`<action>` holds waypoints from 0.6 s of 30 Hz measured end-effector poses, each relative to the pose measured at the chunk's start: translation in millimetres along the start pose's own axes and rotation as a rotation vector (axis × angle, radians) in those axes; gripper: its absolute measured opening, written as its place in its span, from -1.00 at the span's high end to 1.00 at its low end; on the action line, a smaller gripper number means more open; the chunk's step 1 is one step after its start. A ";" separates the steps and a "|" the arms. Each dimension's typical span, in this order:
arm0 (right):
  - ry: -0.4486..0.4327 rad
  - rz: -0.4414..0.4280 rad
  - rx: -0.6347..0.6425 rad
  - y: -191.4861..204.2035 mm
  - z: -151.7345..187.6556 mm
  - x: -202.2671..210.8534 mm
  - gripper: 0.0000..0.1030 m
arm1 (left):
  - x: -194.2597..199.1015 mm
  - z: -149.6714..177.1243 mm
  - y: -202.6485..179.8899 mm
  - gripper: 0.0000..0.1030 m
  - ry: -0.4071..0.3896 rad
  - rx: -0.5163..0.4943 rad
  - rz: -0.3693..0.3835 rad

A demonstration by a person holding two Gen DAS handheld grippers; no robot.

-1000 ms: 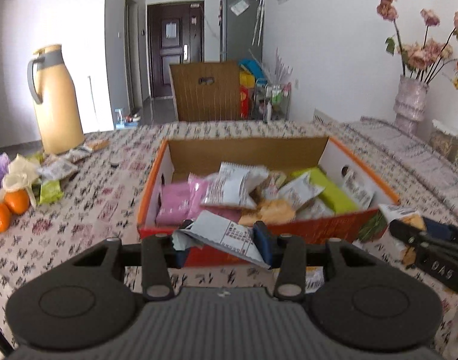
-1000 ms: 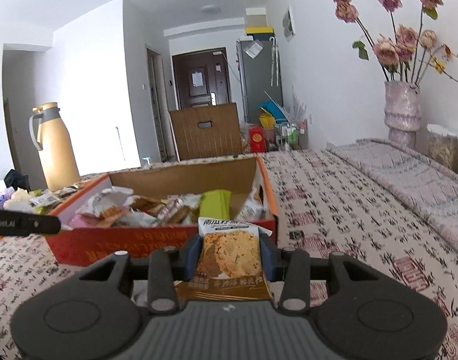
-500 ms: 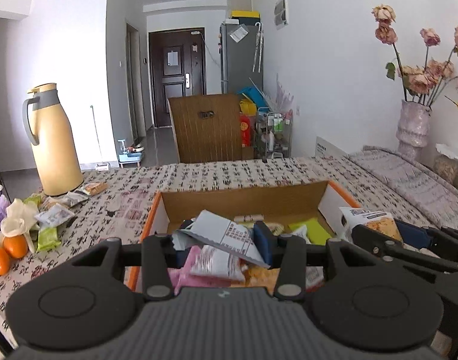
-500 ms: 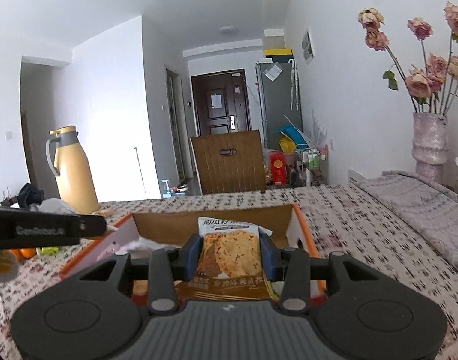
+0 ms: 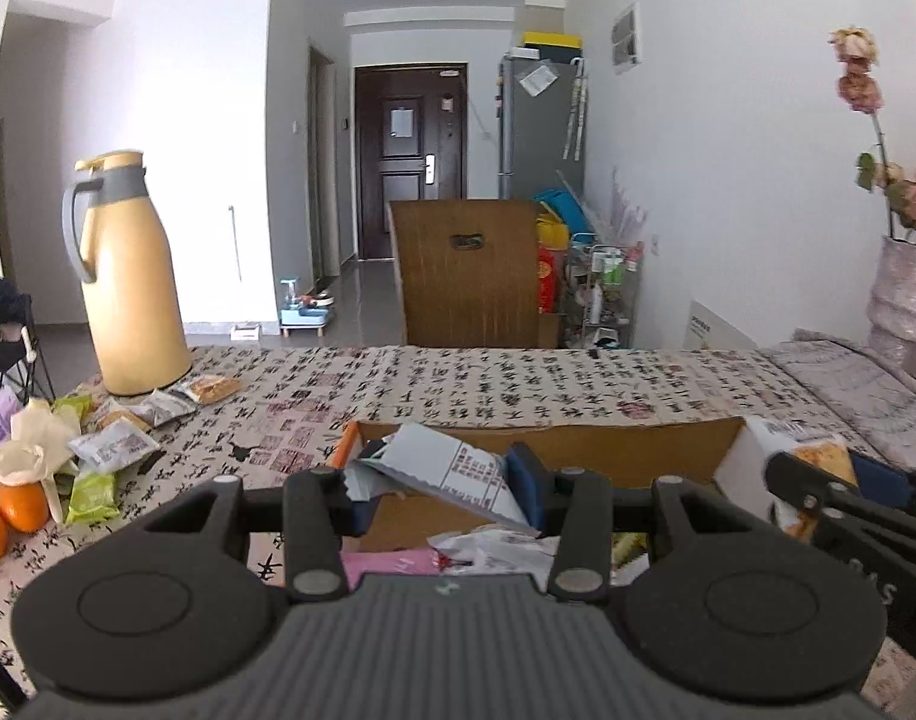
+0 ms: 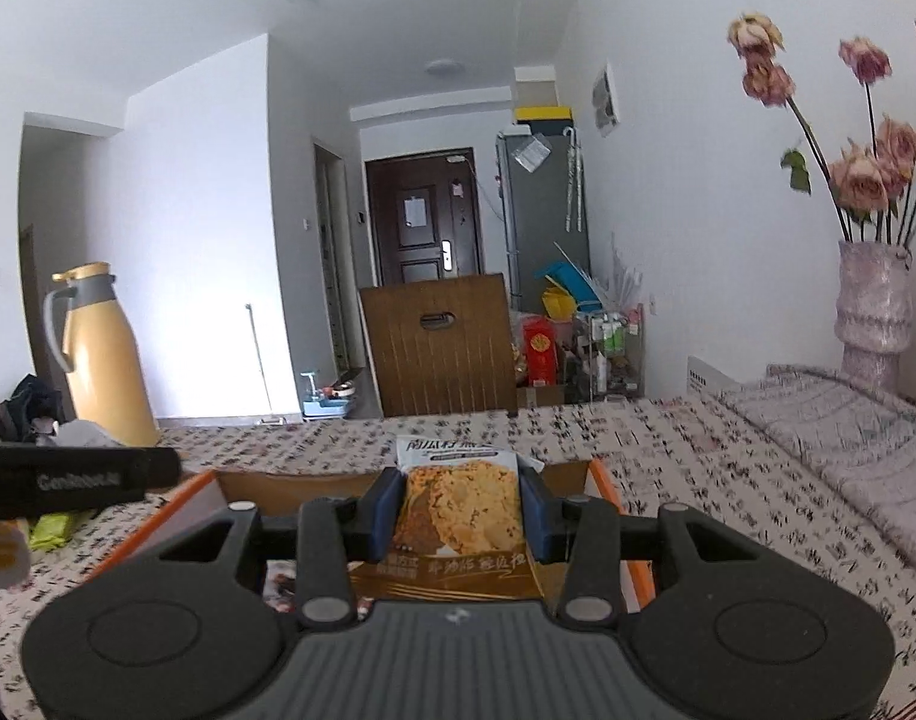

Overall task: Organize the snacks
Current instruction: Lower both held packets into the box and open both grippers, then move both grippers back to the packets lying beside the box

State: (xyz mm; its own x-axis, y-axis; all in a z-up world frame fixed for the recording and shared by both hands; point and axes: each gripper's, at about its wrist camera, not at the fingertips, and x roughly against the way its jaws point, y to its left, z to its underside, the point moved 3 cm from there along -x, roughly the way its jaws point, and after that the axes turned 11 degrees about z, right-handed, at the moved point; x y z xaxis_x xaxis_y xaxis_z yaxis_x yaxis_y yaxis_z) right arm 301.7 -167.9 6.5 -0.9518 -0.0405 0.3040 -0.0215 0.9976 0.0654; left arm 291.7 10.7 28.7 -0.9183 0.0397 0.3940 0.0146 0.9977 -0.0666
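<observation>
My left gripper [image 5: 443, 483] is shut on a white-grey snack packet [image 5: 452, 471], held tilted over the near part of the orange cardboard box [image 5: 608, 450]. Pink and white packets [image 5: 488, 549] lie in the box below it. My right gripper [image 6: 458, 507] is shut on a brown cookie packet [image 6: 461, 507], held upright above the same box [image 6: 608, 480]. The right gripper and its cookie packet [image 5: 818, 459] also show at the right edge of the left wrist view. The left gripper's body [image 6: 74, 477] shows at the left of the right wrist view.
Several loose snack packets [image 5: 116, 444] and oranges [image 5: 20, 504] lie at the table's left beside a yellow thermos [image 5: 128, 276]. A vase of dried roses [image 6: 872, 312] stands at the far right. A wooden chair [image 5: 470, 270] stands behind the table.
Both grippers have risen and tilted up while holding their packets, and now hang over the box. The box has dropped low in both views.
</observation>
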 end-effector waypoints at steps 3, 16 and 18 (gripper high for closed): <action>0.046 0.000 -0.002 -3.7 10.1 -13.0 0.21 | -12.1 10.9 7.5 0.13 0.015 0.011 0.000; 0.101 0.016 -0.015 -14.3 18.8 -16.9 -1.00 | -13.0 21.9 13.3 -1.00 0.001 0.029 -0.017; 0.109 0.014 -0.026 -16.1 18.3 -17.9 -1.00 | -14.2 22.5 14.2 -1.00 0.008 0.036 -0.013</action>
State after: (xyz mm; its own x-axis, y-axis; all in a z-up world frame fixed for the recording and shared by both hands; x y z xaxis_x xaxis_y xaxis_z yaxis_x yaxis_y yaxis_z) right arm 313.5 -182.3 -17.5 -0.9131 -0.0339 0.4063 0.0005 0.9964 0.0843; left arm 296.1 23.0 1.5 -0.9151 0.0270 0.4023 -0.0120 0.9955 -0.0939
